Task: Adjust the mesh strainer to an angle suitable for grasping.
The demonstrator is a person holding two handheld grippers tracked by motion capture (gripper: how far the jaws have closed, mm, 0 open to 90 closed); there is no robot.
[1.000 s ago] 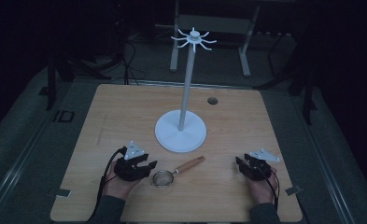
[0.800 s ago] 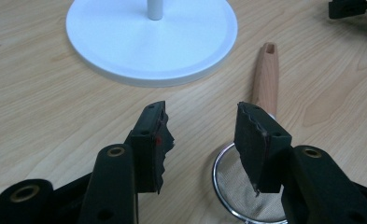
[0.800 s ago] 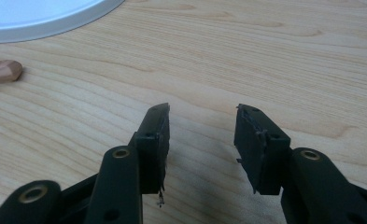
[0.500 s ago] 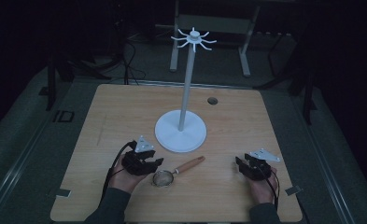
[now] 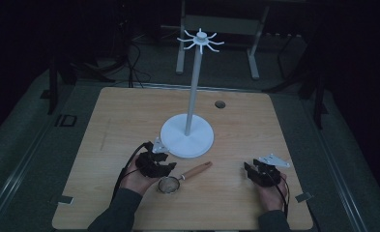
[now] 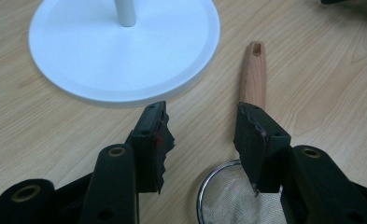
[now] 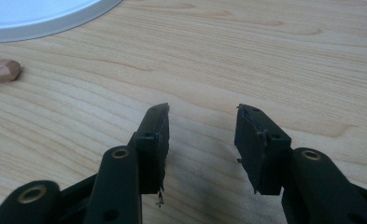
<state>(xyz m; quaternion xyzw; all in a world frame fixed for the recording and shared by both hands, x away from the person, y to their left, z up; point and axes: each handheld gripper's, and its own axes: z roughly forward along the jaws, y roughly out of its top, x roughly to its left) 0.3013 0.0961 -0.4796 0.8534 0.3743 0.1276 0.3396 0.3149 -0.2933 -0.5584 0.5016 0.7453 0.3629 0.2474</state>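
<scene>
High view, left to right: the left hand-held gripper is kept spread wide with nothing clamped, parked right over the strainer so its wooden handle can probably be grabbed. The white stand is set mid-surface, likely for hanging. The right hand-held gripper is left unclenched, empty, well apart.

tools: black, brass-ringed holes | left tool | sleeves: dark grey

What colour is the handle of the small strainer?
Light reddish-brown wood; the strainer handle shows best in the left gripper view.
</scene>
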